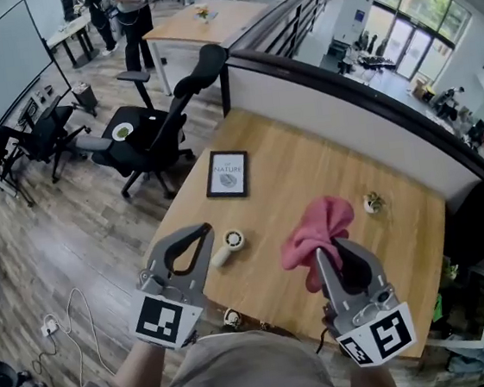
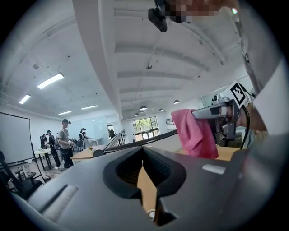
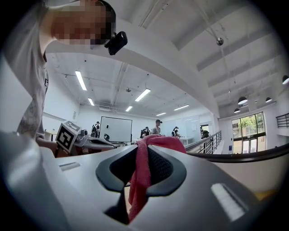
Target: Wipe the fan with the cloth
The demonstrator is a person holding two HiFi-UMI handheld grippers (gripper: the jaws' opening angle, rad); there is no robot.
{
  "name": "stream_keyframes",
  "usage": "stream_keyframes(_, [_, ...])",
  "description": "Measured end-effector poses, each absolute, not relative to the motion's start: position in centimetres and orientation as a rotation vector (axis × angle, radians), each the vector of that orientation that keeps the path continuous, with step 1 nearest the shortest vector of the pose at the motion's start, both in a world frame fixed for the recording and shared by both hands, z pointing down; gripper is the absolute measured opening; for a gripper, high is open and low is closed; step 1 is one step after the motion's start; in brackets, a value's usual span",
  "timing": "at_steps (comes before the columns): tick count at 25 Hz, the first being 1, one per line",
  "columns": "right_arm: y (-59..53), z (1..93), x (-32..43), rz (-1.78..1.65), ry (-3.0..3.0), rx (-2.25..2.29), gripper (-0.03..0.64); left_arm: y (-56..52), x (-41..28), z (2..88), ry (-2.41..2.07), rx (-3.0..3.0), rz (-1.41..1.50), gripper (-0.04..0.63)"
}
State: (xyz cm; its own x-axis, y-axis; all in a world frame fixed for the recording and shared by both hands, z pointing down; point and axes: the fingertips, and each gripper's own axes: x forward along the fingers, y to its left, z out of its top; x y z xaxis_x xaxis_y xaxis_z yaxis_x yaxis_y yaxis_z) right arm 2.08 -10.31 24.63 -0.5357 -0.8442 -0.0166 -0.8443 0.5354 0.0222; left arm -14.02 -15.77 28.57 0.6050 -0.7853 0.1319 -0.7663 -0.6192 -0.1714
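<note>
A small white hand-held fan (image 1: 229,247) lies on the wooden table (image 1: 308,163) near its front edge. My left gripper (image 1: 204,231) hovers just left of the fan, jaws shut with nothing between them. In the left gripper view the jaws (image 2: 143,149) meet and point level across the room. My right gripper (image 1: 327,251) is raised to the right of the fan and is shut on a pink cloth (image 1: 320,226), which bunches above its tips. The right gripper view shows the cloth (image 3: 141,173) pinched between the jaws and hanging down. The cloth (image 2: 195,133) also shows in the left gripper view.
A black-framed picture (image 1: 227,173) lies on the table behind the fan. A small potted plant (image 1: 372,204) sits at the right. A black office chair (image 1: 152,129) stands by the table's left corner. A low partition wall (image 1: 345,103) bounds the far side. People stand in the distance.
</note>
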Motion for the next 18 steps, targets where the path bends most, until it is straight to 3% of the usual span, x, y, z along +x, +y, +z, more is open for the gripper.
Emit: stream_keyframes(18, [-9.9,25.0,0.7,0.082,2.822,-1.451,0.064,-15.5,-14.4,29.5,1.362,-2.744,-0.304,0.002])
